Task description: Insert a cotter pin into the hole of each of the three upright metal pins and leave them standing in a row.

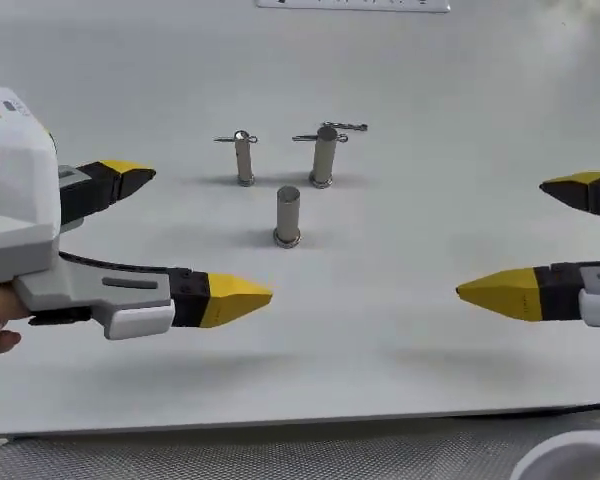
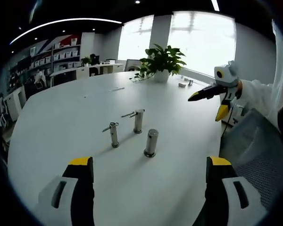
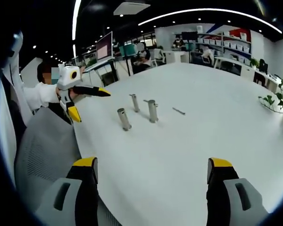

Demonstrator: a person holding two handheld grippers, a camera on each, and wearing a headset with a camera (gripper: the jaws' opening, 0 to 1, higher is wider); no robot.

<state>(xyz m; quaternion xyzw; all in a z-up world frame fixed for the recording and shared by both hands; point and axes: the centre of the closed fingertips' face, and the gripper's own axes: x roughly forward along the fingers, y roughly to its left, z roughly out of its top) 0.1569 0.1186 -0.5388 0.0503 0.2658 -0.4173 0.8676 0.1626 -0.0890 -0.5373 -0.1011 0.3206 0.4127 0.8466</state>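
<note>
THIRD PIN AWAITS ITS COTTER: A bare pin (image 1: 288,216) stands upright on the white table (image 1: 400,380), the front member of a trio. Just behind it, one to each side, the left fitted pin (image 1: 244,160) and the right fitted pin (image 1: 323,158) each carry a cotter through the top. A loose cotter (image 1: 345,127) lies flat on the table farther behind the bare pin, a little beyond the right fitted pin and apart from it.

The left gripper (image 1: 210,234) hovers to the bare pin's left with its jaws spread wide and nothing between them. The right gripper (image 1: 500,238) hovers well off to the bare pin's right, its jaws likewise apart and empty.

The cotter looks like thin bent wire: light, springy and smooth. Lying flat on a slick tabletop, it is likely to skid away from a pinch. The looped head seems the best place to take hold, as that leaves the legs free to thread.

The bare pin appears to be solid, stiff metal on a small flanged foot, so a sideways push could topple it. It probably needs bracing low on the shaft, below the top. Its hole cannot be made out from here.
</note>
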